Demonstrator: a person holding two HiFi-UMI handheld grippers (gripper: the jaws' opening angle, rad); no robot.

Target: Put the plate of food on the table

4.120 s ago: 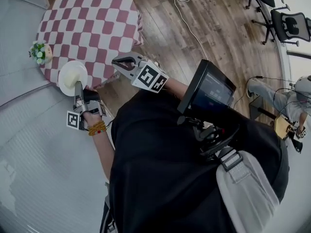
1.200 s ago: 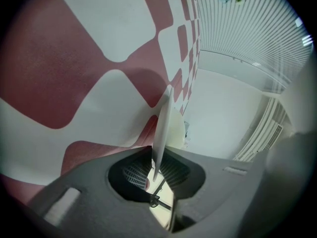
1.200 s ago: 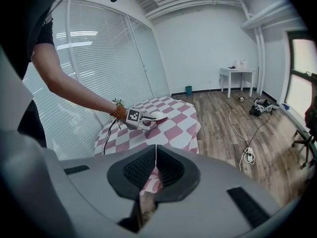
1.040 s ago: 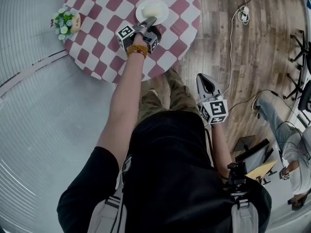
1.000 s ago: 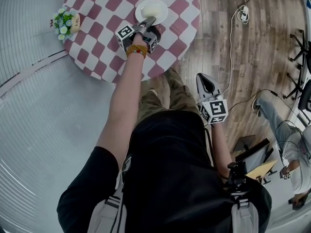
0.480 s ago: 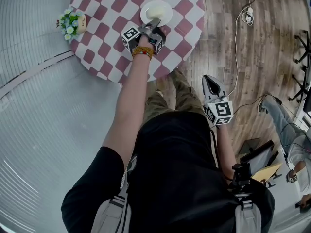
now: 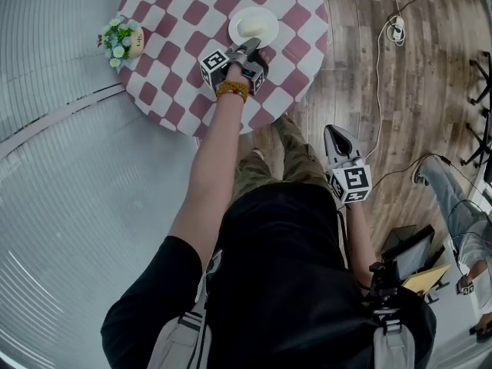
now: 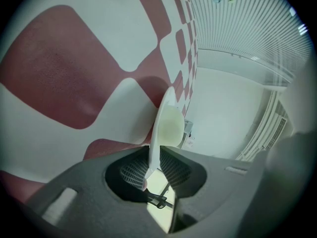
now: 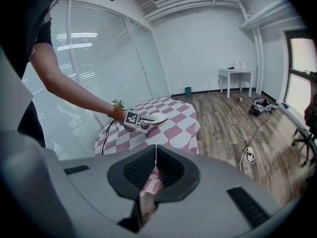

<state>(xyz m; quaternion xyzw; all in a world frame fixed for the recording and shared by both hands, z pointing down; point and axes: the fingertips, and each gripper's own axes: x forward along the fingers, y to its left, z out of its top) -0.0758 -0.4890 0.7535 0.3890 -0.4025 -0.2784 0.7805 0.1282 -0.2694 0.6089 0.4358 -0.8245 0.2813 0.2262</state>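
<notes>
As the plate (image 7: 254, 25) of pale food (image 7: 251, 28) comes over the checked table (image 7: 177, 21), the left tongs (image 7: 247, 50) are clamped on its near rim, arm stretched out from the person's side of the table. The plate lies straight ahead of those tongs and away from the person. The left gripper view shows the left tongs (image 8: 153, 168) biting the rim of the plate (image 8: 166, 128) edge-on, with a shadow on the cloth just beneath. Whether the base already rests on the cloth cannot be told, so the coming move looks like a short drop and a release. The right tongs (image 7: 337, 134) hang well apart from the table, over the wooden floor (image 7: 415, 91) beside the person's hip. The right gripper view shows the right tongs (image 9: 155, 163) closed on nothing, with the plate (image 9: 157, 118) far ahead. A small flowerpot (image 7: 123, 38) stands near the table's left edge, clear of the plate. About four seconds earlier the plate sat at the table's edge close to that flowerpot; now it is further in on the tabletop, and over the last half second it has barely shifted.
</notes>
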